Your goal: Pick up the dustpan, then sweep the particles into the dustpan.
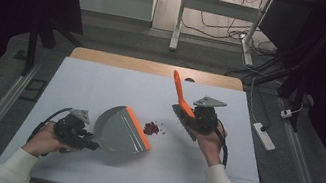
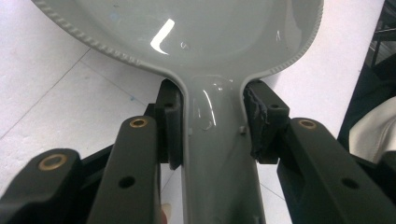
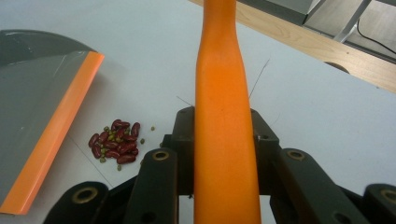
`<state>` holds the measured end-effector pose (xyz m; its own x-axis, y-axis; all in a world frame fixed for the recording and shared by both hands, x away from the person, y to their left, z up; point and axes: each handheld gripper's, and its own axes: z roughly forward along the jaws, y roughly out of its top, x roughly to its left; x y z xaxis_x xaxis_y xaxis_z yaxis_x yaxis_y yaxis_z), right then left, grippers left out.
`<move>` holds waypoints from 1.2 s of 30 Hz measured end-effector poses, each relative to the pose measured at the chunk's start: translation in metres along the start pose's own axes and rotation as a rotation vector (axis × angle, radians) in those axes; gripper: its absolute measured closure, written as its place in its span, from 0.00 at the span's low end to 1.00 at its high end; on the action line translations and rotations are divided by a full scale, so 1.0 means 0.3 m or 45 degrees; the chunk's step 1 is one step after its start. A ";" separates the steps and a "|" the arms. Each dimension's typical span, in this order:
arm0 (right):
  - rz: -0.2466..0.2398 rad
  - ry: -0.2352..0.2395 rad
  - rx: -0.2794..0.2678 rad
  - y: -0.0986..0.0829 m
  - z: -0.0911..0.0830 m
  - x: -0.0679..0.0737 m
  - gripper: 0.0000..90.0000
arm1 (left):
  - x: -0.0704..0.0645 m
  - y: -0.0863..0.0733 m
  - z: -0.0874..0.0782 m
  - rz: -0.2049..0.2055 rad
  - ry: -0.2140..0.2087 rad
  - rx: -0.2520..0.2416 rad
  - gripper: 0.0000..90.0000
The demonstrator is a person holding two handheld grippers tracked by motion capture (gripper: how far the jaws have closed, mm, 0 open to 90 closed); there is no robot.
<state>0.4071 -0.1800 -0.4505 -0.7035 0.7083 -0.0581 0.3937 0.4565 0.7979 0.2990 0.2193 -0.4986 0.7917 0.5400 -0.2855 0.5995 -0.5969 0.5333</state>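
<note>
Two tools are at work over the white desk [image 1: 101, 85], one in each of the person's hands. At the left of the high view, the left tool [image 1: 91, 144] pinches the grey handle of a dustpan [image 1: 121, 131]; its own view shows both black pads pressed against the sides of that handle [image 2: 215, 154], with the pan's grey bowl spreading out just beyond. The dustpan lies on the desk with its orange lip [image 1: 138, 128] turned toward the right.

Just beside that lip, a little apart from it, sits a small heap of red beans [image 1: 151, 128] with a few tiny green ones mixed in and scattered around; the right tool's view shows the heap [image 3: 116, 145] on bare desk, close to the orange edge [image 3: 56, 130] but not touching it.

Farther right, the right tool [image 1: 192, 118] is clamped on a small brush [image 1: 183, 111]. Its orange handle [image 3: 225, 116] runs up between the two jaws, gripped on both sides, and points up and away from the person. The grey brush head hangs near the desk, to the right of the beans and apart from them.
</note>
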 end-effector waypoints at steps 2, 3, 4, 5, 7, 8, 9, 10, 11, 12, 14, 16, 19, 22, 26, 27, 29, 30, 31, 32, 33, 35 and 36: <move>0.004 0.001 0.001 0.001 0.005 0.003 0.77 | 0.000 0.000 0.001 0.003 -0.007 0.004 0.68; -0.003 0.003 0.004 0.001 0.008 0.004 0.78 | 0.000 0.001 0.002 0.006 -0.008 0.008 0.68; -0.001 0.005 0.007 0.002 0.011 0.007 0.77 | 0.000 0.001 0.003 0.001 -0.007 0.007 0.68; -0.005 0.005 0.011 0.002 0.016 0.009 0.78 | 0.002 0.001 0.003 0.002 -0.008 0.012 0.68; -0.009 0.010 0.018 0.002 0.026 0.013 0.77 | 0.004 -0.001 0.005 -0.003 -0.007 0.020 0.68; -0.010 0.009 0.023 0.001 0.032 0.015 0.77 | 0.004 -0.002 0.006 -0.003 -0.005 0.026 0.68; -0.013 0.009 0.030 0.001 0.038 0.017 0.77 | 0.004 -0.003 0.007 -0.002 -0.004 0.032 0.68; -0.020 0.010 0.035 0.000 0.047 0.018 0.77 | 0.003 -0.003 0.009 0.000 -0.005 0.034 0.68; -0.016 0.012 0.039 0.000 0.052 0.021 0.77 | 0.003 -0.003 0.010 0.002 -0.006 0.038 0.68; -0.018 0.014 0.044 -0.001 0.058 0.023 0.77 | 0.002 -0.002 0.012 0.003 -0.006 0.041 0.68; -0.027 0.016 0.057 -0.002 0.071 0.027 0.77 | 0.001 -0.001 0.014 0.006 -0.010 0.042 0.68; -0.024 0.020 0.066 -0.004 0.084 0.032 0.77 | 0.000 0.000 0.017 0.007 -0.012 0.044 0.68; -0.027 0.022 0.080 -0.006 0.102 0.037 0.78 | -0.001 0.001 0.022 0.009 -0.014 0.053 0.68; -0.029 0.027 0.094 -0.007 0.120 0.044 0.77 | -0.001 0.002 0.027 0.009 -0.023 0.063 0.68; -0.032 0.041 0.114 -0.004 0.143 0.057 0.77 | 0.002 0.001 0.036 0.001 -0.032 0.069 0.68; -0.039 0.042 0.115 -0.003 0.149 0.062 0.77 | 0.003 0.000 0.037 -0.002 -0.032 0.069 0.68; -0.047 0.040 0.122 0.000 0.159 0.072 0.78 | 0.004 0.000 0.037 -0.006 -0.034 0.069 0.68; -0.055 0.041 0.124 0.000 0.162 0.072 0.77 | 0.004 0.000 0.038 -0.006 -0.035 0.069 0.68; -0.057 0.042 0.127 0.000 0.166 0.074 0.78 | 0.003 0.001 0.039 -0.005 -0.034 0.074 0.68; -0.057 0.043 0.129 0.000 0.171 0.073 0.77 | 0.003 0.002 0.039 -0.004 -0.037 0.074 0.68; -0.055 0.042 0.131 -0.001 0.174 0.073 0.77 | 0.003 0.002 0.040 -0.003 -0.039 0.073 0.68; -0.041 0.039 0.134 -0.004 0.183 0.073 0.77 | 0.002 0.003 0.042 -0.004 -0.044 0.070 0.68; -0.041 0.041 0.140 -0.005 0.189 0.074 0.77 | 0.002 0.003 0.043 -0.004 -0.045 0.070 0.68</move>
<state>0.4244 -0.1345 -0.4872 -0.7346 0.6756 -0.0623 0.4316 0.5362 0.7254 0.3015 0.2115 -0.5086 0.7929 0.5213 -0.3155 0.6067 -0.6276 0.4879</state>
